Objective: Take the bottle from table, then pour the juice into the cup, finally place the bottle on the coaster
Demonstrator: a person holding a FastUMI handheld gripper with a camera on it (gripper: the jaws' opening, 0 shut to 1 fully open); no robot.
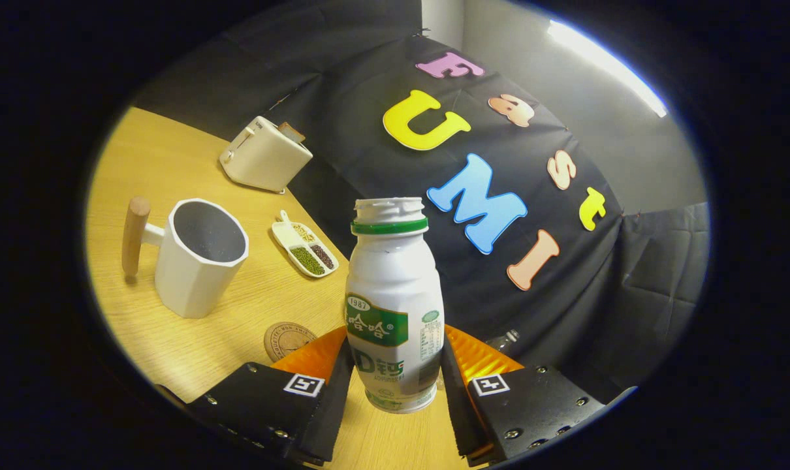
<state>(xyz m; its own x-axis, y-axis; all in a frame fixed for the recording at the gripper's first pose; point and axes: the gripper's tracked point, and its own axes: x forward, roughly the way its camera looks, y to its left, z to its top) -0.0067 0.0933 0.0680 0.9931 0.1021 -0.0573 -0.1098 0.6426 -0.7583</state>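
One step of three looks done: bottle (394, 307) is taken, lifted clear of the wooden table (173, 156), cap off, upright with a slight tilt. Pouring not started, judging by the upright neck; mug (199, 258) shows a grey inside, no juice visible. Coaster (287, 339) lies bare, so placing is left too.

Gripper (395, 385) is clamped on the bottle's lower body, both fingers pressing its sides, the gap only as wide as the bottle.

From the bottle: mug with wooden handle at 10 o'clock, well apart; coaster at 9 o'clock, just beside the left finger; small dish of beans (305, 249) at 11 o'clock; toaster (264, 156) farther out at 11 o'clock.
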